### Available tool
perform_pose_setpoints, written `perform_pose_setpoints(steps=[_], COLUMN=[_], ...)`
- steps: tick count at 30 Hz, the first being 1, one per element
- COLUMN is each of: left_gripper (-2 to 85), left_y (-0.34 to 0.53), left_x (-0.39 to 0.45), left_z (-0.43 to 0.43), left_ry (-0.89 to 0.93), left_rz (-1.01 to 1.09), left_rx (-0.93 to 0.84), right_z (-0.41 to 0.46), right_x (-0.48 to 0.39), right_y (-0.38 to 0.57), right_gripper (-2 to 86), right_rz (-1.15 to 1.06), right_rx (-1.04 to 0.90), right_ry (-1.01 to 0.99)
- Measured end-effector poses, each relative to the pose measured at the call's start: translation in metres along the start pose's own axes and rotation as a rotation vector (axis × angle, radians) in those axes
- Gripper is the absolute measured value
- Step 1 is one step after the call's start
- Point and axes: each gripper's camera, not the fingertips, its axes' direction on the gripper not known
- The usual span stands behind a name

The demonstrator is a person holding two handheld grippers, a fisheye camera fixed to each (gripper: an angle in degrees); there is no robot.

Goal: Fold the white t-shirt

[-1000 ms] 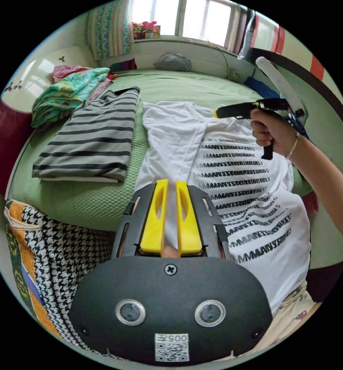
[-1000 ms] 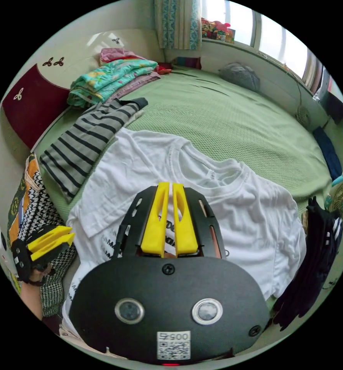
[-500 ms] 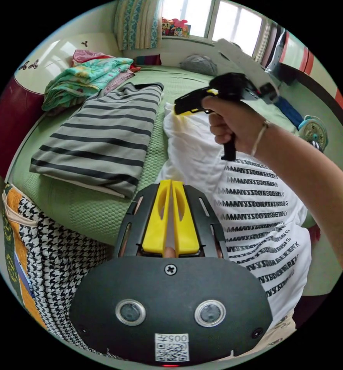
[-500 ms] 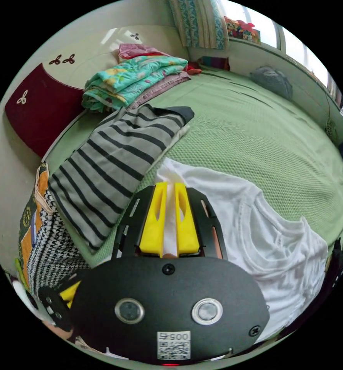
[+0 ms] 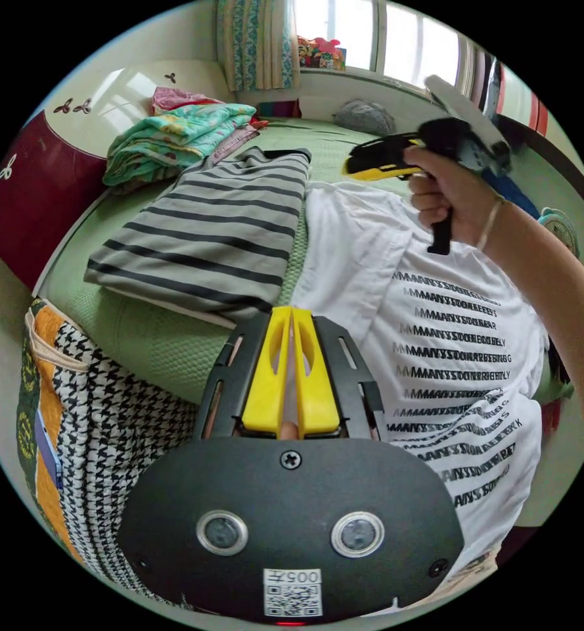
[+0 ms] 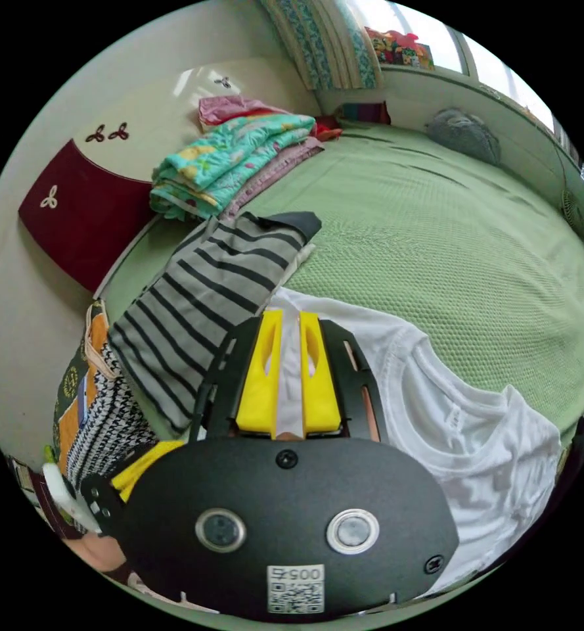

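The white t-shirt [image 5: 449,328] with rows of black lettering lies on the green bed [image 5: 154,342], its lower part hanging over the bed's edge. One side is folded inward along its length. My left gripper [image 5: 290,310] is shut on the shirt's lower edge, with a thin strip of white between the jaws. A hand holds my right gripper [image 5: 351,169] at the shirt's top edge. In the right gripper view, my right gripper [image 6: 290,314] pinches white fabric of the t-shirt [image 6: 462,427] near its corner. The left gripper [image 6: 137,463] peeks out low on the left.
A folded grey striped garment [image 5: 206,230] lies right beside the shirt. Folded colourful bedding [image 5: 173,138] sits by the maroon headboard [image 5: 22,204]. A houndstooth bag [image 5: 108,420] hangs at the bed's side. Open green bed [image 6: 449,250] stretches toward a grey bundle [image 6: 462,135].
My right gripper carried the shirt's top side edge across toward the striped garment, leaving that side folded in. My left jaws went from slightly apart to shut on the fabric.
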Motion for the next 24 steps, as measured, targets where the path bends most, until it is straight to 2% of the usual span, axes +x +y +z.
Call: perform_pose_setpoints(steps=[5, 10, 15, 24], left_gripper=[-0.6, -0.6, -0.6, -0.6], left_y=[0.016, 0.018, 0.001, -0.016], left_x=[0.012, 0.047, 0.092, 0.21], left_z=[-0.012, -0.018, -0.023, -0.006], left_ry=[0.04, 0.055, 0.189, 0.29], left_rz=[-0.017, 0.072, 0.15, 0.347], left_rx=[-0.01, -0.025, -0.022, -0.059], right_z=[-0.054, -0.1, -0.137, -0.168], right_x=[0.029, 0.068, 0.094, 0.107], right_y=[0.07, 0.166, 0.254, 0.296], right_gripper=[4.4, 4.3, 4.0, 3.7], right_rz=[-0.006, 0.171, 0.277, 0.322], right_rx=[0.001, -0.053, -0.107, -0.122], right_ry=[0.117, 0.215, 0.369, 0.417])
